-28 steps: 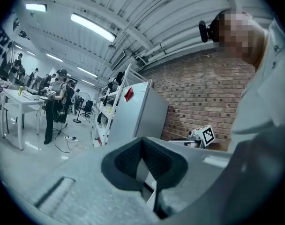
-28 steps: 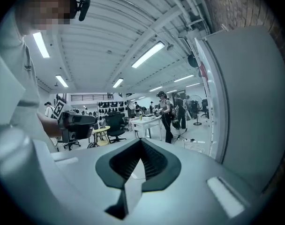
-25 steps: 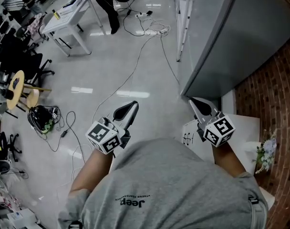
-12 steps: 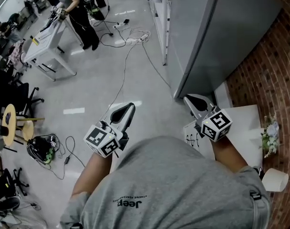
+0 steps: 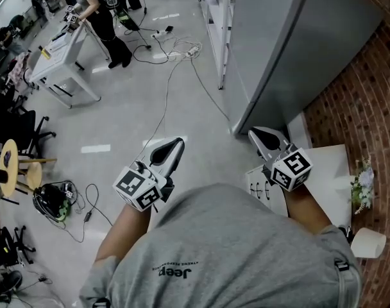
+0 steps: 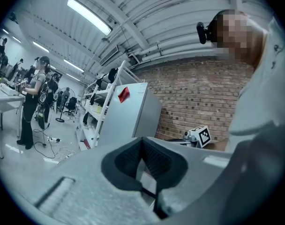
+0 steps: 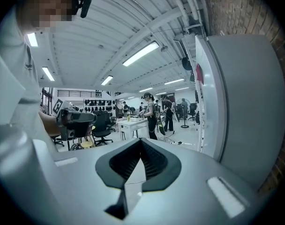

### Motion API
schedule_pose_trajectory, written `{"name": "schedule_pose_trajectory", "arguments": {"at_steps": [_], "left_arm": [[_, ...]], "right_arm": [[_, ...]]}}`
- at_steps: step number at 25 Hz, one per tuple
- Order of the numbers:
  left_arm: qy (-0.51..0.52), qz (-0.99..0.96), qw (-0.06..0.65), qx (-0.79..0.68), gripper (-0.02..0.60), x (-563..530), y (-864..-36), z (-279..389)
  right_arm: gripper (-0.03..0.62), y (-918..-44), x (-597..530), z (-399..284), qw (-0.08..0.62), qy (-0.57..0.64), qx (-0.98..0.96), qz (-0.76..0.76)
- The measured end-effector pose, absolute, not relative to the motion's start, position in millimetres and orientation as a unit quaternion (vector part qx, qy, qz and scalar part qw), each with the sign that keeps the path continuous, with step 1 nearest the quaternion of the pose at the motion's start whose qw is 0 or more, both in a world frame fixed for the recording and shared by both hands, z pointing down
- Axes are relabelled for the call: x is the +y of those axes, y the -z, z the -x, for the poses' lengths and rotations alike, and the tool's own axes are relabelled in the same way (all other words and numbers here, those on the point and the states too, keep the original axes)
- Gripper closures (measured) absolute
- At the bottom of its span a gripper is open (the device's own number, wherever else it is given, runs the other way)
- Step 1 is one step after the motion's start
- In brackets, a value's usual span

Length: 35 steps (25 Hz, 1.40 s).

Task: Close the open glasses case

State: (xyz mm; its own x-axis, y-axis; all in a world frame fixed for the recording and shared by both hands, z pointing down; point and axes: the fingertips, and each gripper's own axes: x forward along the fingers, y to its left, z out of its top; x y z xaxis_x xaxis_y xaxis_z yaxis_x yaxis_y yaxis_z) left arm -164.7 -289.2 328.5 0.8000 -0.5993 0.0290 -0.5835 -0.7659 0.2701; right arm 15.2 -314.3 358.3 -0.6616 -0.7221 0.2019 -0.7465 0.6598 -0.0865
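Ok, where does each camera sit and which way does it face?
Head view: on the person's head, looking steeply down at the floor; shows the grey shirt, left gripper and right gripper.
Left gripper view: on the left gripper, looking along its shut jaws toward the brick wall; shirt at right.
Right gripper view: on the right gripper, looking along its shut jaws toward a white table; shirt at left.
Shared: all three show the grey cabinet; each gripper view catches the other gripper.
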Motion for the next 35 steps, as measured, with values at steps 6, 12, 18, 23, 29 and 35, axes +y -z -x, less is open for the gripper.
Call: {"name": "schedule_pose_trajectory", "arguments": {"at_steps": [6, 12, 18, 23, 29, 35], "left_arm": [[0.032, -0.937, 0.14, -0.32, 0.584, -290, -328, 162], [0.027, -0.94, 0.145, -0.306, 0.584, -291, -332, 150], [0.012, -0.949, 0.154, -0.273, 0.584, -299, -343, 112], [-0.005, -0.96, 0.166, -0.227, 0.584, -300, -360, 60], [-0.028, -0.968, 0.18, -0.174, 0.584, -297, -385, -5], [-0.05, -0.972, 0.193, -0.127, 0.584, -291, -413, -70]], "right_arm": [[0.345, -356, -309, -10, 0.087, -0.07, -0.922, -0.37], [0.332, -354, -307, -23, 0.098, -0.061, -0.917, -0.383], [0.322, -360, -307, -63, 0.112, -0.059, -0.902, -0.413], [0.315, -372, -301, -111, 0.136, -0.058, -0.884, -0.444], [0.294, -401, -287, -165, 0.174, -0.071, -0.869, -0.458], [0.262, -457, -269, -212, 0.247, -0.092, -0.861, -0.434]]}}
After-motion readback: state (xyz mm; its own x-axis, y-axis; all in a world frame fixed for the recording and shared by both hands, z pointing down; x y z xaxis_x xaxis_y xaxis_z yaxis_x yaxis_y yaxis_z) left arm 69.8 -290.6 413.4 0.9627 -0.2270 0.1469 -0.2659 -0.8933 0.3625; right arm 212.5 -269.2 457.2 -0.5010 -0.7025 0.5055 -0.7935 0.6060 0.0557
